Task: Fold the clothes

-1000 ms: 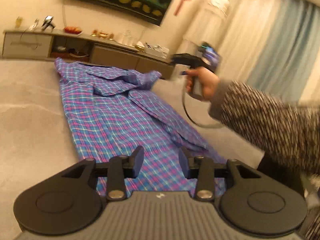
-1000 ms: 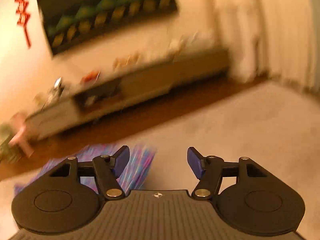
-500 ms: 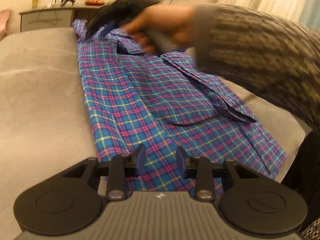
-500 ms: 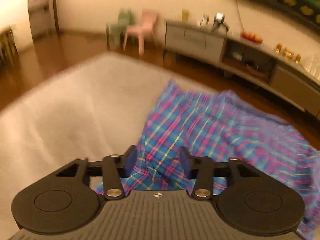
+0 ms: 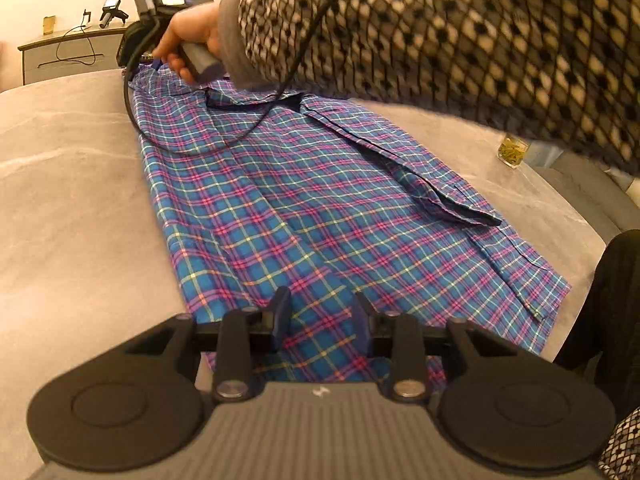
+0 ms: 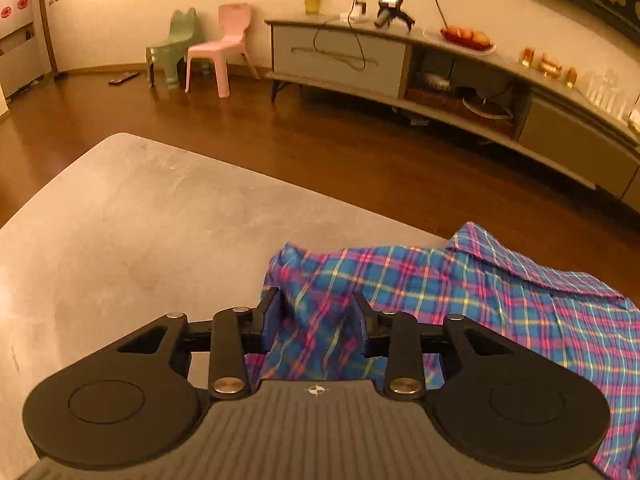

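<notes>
A blue, pink and yellow plaid shirt (image 5: 304, 200) is spread lengthwise on a wide grey stone-look table (image 5: 68, 200), its hem nearest the left wrist camera and its collar end at the far edge. One long sleeve is laid folded along the shirt's right side.

The left gripper (image 5: 322, 322), black with blue finger pads, is held low over the hem. Its jaws have just been closing and now stand partly apart; plaid cloth is seen between the fingertips, but whether the pads press on it cannot be told.

At the far end, the right gripper (image 5: 144, 65) is held by a hand (image 5: 192, 36) in a black-and-white patterned sleeve (image 5: 460, 40), with a black cable (image 5: 224, 142) trailing across the shirt. In the right wrist view, the right gripper's jaws have just been closing, and a raised bunch of the shirt's shoulder corner (image 6: 316, 320) is pinched between the two pads, near the collar.

Beyond the table, a long grey sideboard (image 6: 400, 64), a pink plastic chair (image 6: 220, 48) and a green plastic chair (image 6: 172, 48) are seen on the wooden floor (image 6: 200, 120).
</notes>
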The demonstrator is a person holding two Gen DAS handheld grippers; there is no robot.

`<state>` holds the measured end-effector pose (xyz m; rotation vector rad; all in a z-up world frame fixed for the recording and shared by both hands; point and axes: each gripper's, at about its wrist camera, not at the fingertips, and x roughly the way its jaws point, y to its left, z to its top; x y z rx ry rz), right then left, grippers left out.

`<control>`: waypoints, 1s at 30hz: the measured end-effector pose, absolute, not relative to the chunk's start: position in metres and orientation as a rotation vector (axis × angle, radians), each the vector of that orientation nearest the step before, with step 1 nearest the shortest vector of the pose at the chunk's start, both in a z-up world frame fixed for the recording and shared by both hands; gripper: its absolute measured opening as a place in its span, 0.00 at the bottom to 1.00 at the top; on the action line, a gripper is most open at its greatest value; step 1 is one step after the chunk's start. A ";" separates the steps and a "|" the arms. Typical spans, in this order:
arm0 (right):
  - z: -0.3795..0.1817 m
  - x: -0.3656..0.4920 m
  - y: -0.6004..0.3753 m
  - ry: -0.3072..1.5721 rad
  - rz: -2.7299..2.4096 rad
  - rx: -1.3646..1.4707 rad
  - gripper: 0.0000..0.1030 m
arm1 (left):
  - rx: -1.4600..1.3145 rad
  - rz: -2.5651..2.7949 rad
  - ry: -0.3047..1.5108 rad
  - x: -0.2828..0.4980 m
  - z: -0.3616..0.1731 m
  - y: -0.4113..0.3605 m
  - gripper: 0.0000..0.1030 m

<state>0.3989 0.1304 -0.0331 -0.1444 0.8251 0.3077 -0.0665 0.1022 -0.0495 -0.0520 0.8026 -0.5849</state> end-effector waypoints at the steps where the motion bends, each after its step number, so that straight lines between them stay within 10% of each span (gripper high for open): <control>1: -0.024 0.399 0.122 0.827 0.304 -0.139 0.37 | -0.061 -0.582 0.806 -0.066 -0.049 0.104 0.31; 3: -0.002 0.394 0.100 0.806 0.297 -0.102 0.42 | -0.075 -0.571 0.811 -0.066 -0.048 0.106 0.31; 7: 0.056 0.331 -0.006 0.649 0.196 0.044 0.86 | -0.094 -0.537 0.783 -0.070 -0.039 0.111 0.31; 20: 0.002 0.234 -0.242 0.703 -0.109 0.538 0.90 | -0.251 -0.477 0.761 -0.046 -0.036 0.120 0.32; 22: -0.007 0.243 -0.241 0.699 -0.095 0.549 0.69 | -0.291 -0.462 0.752 -0.043 -0.039 0.127 0.32; 24: -0.002 0.249 -0.228 0.688 -0.064 0.514 0.14 | -0.347 -0.449 0.728 -0.039 -0.038 0.138 0.32; 30: 0.062 0.185 -0.126 0.523 0.336 0.215 0.05 | -0.607 -0.392 0.624 -0.024 -0.035 0.176 0.32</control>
